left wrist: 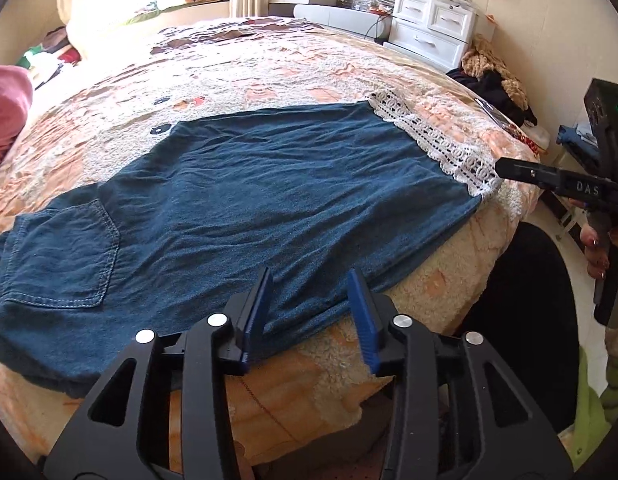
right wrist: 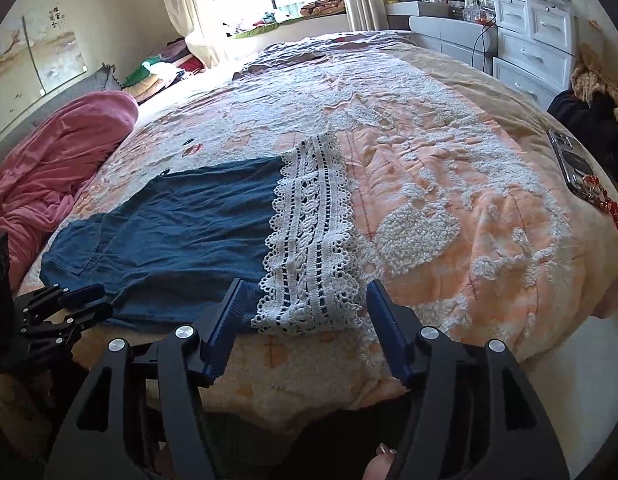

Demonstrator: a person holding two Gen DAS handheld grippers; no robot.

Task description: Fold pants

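Where pocket (left wrist: 61, 256) shows, phone (right wrist: 575, 168) doesn't

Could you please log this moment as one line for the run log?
step: pre-grasp | pants flat on bed | left gripper open at near edge | right gripper open at lace hem

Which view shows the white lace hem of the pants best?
The right wrist view: the lace hem lies close and central, its openwork pattern clear, just beyond the open right gripper. The left wrist view shows the same hem only as a distant, stretched strip at the pants' far end.
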